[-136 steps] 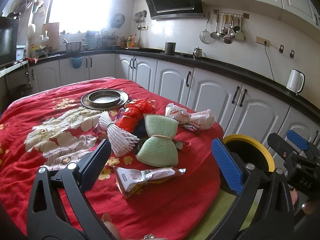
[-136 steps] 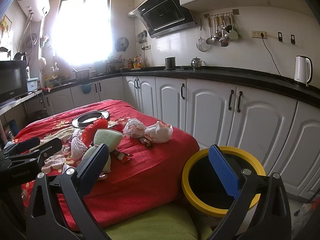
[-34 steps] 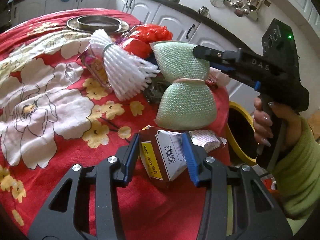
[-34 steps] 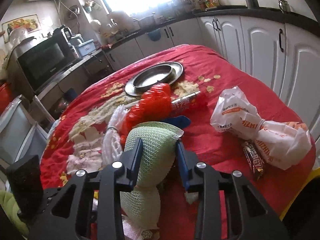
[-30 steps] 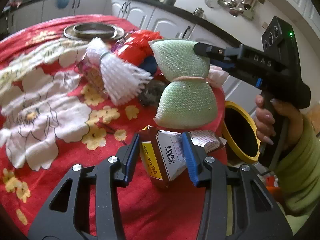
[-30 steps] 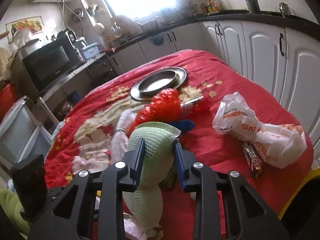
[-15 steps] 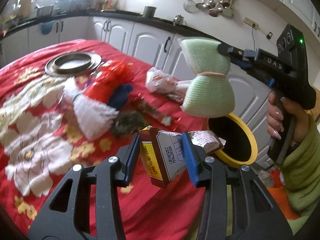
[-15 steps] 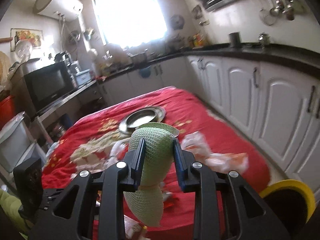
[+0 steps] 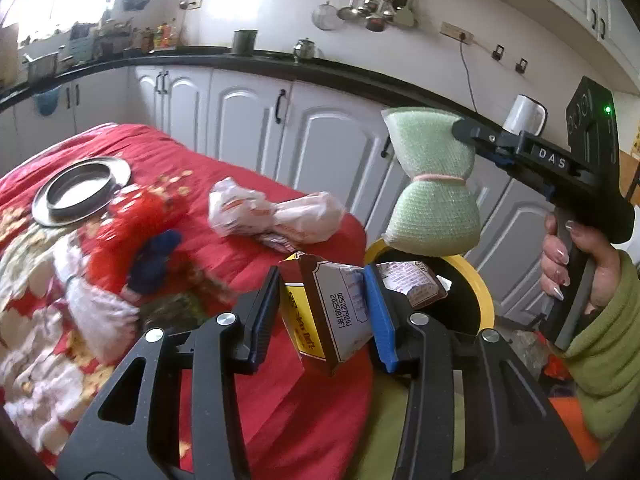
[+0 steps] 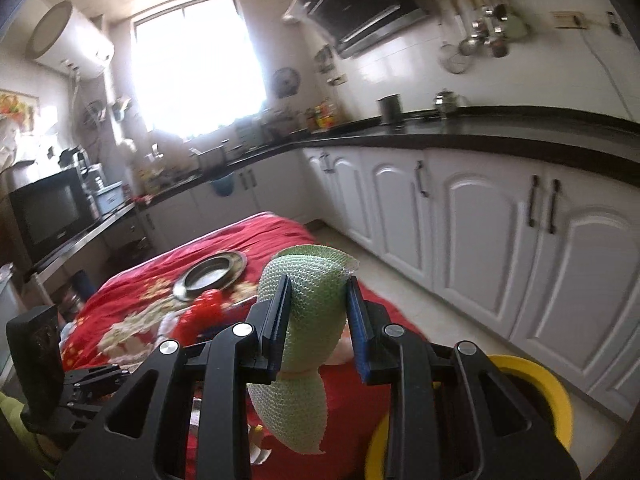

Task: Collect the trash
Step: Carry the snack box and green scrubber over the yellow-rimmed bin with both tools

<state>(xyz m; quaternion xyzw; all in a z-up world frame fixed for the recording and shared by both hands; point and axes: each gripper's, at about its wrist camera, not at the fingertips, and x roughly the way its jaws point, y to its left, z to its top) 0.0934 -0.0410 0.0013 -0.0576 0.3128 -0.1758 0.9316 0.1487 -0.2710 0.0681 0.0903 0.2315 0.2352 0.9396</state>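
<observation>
Left tongs [image 9: 322, 312] grip a snack wrapper [image 9: 332, 312] and right tongs [image 10: 316, 322] a green foam net [image 10: 304, 320] above the yellow-rimmed bin [image 9: 476, 280] (neither dropped yet), while other litter, including a crumpled bag [image 9: 276, 216], waits on the red tabletop [image 9: 240, 184].

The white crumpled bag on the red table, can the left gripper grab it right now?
Probably not. The left gripper is shut on a brown snack packet, so its jaws are full. The white crumpled bag lies uncovered on the red tablecloth, but the packet would have to be dropped first.
</observation>
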